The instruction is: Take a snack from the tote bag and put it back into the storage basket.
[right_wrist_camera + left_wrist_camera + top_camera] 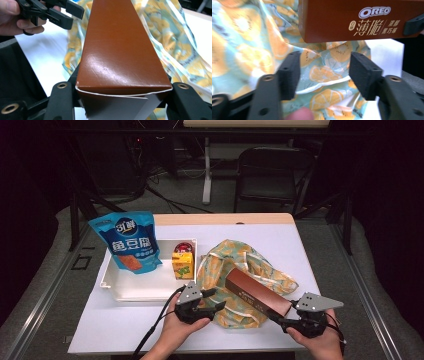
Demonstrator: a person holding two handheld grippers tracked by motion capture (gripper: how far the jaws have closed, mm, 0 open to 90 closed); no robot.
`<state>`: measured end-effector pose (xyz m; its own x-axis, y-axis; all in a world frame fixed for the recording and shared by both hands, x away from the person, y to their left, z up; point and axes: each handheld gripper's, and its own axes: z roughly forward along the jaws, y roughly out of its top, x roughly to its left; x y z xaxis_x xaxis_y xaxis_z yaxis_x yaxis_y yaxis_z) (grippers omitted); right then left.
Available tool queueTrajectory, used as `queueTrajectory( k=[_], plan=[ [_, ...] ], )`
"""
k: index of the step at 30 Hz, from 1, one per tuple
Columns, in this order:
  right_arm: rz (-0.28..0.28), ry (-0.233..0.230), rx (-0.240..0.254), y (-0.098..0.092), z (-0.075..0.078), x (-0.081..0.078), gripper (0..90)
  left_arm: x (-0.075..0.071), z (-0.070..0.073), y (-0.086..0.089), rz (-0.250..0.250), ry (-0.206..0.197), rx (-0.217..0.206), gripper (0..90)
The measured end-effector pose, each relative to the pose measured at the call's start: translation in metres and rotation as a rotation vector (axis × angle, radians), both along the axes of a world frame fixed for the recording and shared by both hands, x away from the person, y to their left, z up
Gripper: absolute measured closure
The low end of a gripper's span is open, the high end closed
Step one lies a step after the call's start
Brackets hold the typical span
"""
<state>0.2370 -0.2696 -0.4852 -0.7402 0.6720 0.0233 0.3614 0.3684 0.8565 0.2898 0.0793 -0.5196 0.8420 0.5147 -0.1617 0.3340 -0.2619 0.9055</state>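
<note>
A long brown Oreo box (257, 296) lies slanted over a cloth bag printed with orange slices (235, 257). My right gripper (281, 318) is shut on the box's near end, at the lower right of the table. In the right gripper view the box (120, 50) runs away from my jaws, which press on both of its sides. My left gripper (216, 299) stands open at the bag's left edge, just left of the box. In the left gripper view the bag's cloth (327, 75) lies beyond the parted jaws of my left gripper (324, 72), below the box (362, 20).
A white tray (130, 292) at the left holds a blue snack pouch (131, 242), a yellow drink carton (183, 265) and a small red item (184, 246). The white table top (115, 325) ends close to my hands. A black chair (272, 175) stands beyond the table.
</note>
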Motion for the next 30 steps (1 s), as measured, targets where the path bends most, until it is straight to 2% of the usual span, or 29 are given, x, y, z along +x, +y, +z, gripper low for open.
queueTrajectory(
  k=[1, 2, 6, 7, 8, 9, 10, 12, 15, 18, 24, 30],
  plan=[
    [0.009, 0.000, 0.003, 0.002, 0.001, 0.000, 45.3, -0.001, 0.002, 0.005, 0.006, -0.006, -0.006, 38.0],
    [0.015, -0.005, 0.009, 0.004, 0.002, -0.001, 45.2, -0.002, 0.003, 0.009, 0.032, -0.020, -0.011, 36.7],
    [0.060, -0.005, 0.008, 0.013, 0.002, -0.001, 45.2, -0.004, 0.005, 0.028, 0.014, -0.026, -0.019, 29.9],
    [0.071, -0.006, 0.008, 0.017, 0.002, -0.001, 45.2, -0.005, 0.005, 0.032, 0.022, -0.023, -0.018, 28.2],
    [0.083, -0.005, 0.011, 0.020, 0.001, -0.001, 45.2, -0.006, 0.006, 0.036, 0.011, -0.015, -0.013, 23.6],
    [0.094, -0.006, 0.010, 0.022, 0.002, -0.001, 45.2, -0.007, 0.006, 0.039, 0.029, -0.015, -0.001, 19.1],
    [0.105, -0.008, 0.003, 0.025, 0.002, -0.002, 45.2, -0.007, 0.007, 0.043, 0.005, 0.001, 0.007, 13.8],
    [0.123, -0.005, 0.005, 0.030, 0.002, -0.001, 45.1, -0.008, 0.009, 0.047, -0.001, 0.000, 0.022, 6.5],
    [0.149, 0.000, 0.016, 0.037, 0.001, -0.001, 45.1, -0.009, 0.011, 0.054, -0.034, 0.001, -0.008, 0.8],
    [0.180, -0.002, 0.017, 0.042, 0.000, -0.001, 45.1, -0.010, 0.011, 0.058, -0.058, -0.005, -0.035, 0.1],
    [0.230, 0.001, 0.030, 0.048, -0.004, 0.000, 45.1, -0.008, 0.008, 0.056, -0.092, -0.019, -0.033, 0.1],
    [0.279, -0.002, 0.029, 0.054, -0.006, -0.001, 45.1, -0.007, 0.007, 0.056, -0.149, -0.012, -0.071, 0.0]
  ],
)
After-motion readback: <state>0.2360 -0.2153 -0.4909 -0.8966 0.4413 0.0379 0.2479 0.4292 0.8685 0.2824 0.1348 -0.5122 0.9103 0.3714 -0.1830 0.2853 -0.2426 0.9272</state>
